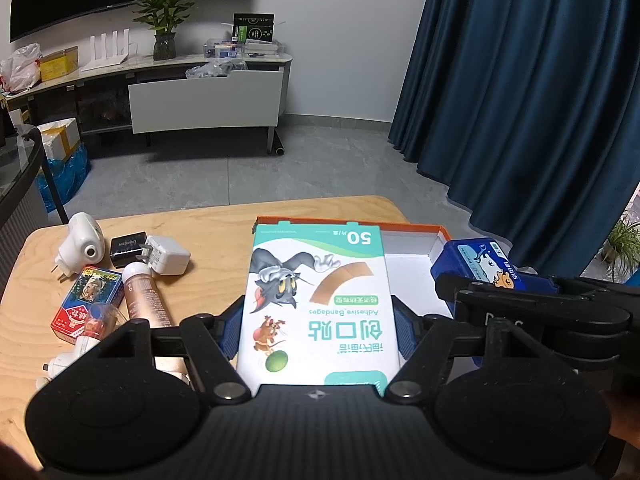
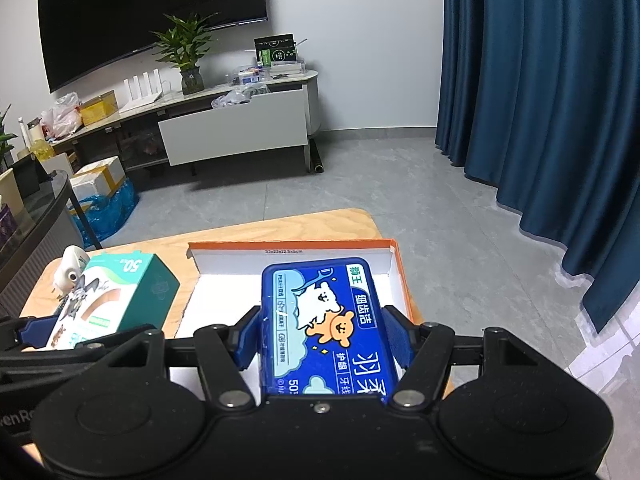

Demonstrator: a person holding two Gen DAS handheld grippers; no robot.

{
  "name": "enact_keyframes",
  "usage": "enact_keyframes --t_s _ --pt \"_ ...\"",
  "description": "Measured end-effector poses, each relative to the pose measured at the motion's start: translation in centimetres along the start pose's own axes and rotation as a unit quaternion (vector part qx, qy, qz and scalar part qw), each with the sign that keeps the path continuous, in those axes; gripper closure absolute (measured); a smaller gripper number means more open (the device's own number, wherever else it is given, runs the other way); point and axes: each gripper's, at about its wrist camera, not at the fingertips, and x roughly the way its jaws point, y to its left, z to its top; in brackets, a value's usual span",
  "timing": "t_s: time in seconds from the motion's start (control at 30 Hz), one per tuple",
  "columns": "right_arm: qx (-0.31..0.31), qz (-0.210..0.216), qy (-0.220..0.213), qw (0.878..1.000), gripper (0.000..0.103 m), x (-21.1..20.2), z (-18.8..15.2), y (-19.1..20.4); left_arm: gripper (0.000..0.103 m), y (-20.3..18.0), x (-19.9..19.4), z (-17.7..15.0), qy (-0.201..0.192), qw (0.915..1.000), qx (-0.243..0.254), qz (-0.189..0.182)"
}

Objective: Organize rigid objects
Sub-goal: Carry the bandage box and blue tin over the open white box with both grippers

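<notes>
My left gripper [image 1: 318, 332] is shut on a white-and-teal bandage box [image 1: 318, 280] with cartoon cat and mouse print, its blue pads pressed on both long sides. It hovers over the near left edge of an orange-rimmed white tray [image 1: 440, 236]. My right gripper [image 2: 324, 340] is shut on a blue dental-floss case [image 2: 324, 312] with a bear picture, held above the same tray [image 2: 394, 264]. Each view shows the other hand's load: the blue case [image 1: 480, 260] at right, the bandage box [image 2: 120, 300] at left.
On the wooden table [image 1: 208, 288] to the left lie a white plug-in device [image 1: 80, 240], a black charger [image 1: 128, 248], a white adapter [image 1: 168, 258], a pinkish tube [image 1: 144, 296] and a red-and-blue card pack [image 1: 86, 300]. Blue curtains [image 1: 520, 100] hang at right.
</notes>
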Motion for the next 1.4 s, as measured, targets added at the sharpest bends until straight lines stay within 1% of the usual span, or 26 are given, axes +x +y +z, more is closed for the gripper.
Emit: enact_keyframes --t_s 0.67,1.07,1.4 --pt "0.009 -0.002 0.007 1.000 0.027 0.8 0.1 -0.1 0.031 -0.4 1.2 -0.3 0.007 0.9999 0.008 0.001" --pt "0.034 0.018 0.028 0.999 0.027 2.2 0.6 -1.2 0.031 -0.3 3.3 -0.2 0.023 0.9996 0.013 0.000" --pt "0.025 0.006 0.036 0.999 0.026 3.7 1.7 -1.4 0.031 -0.9 5.5 0.5 0.034 0.9993 0.016 -0.004"
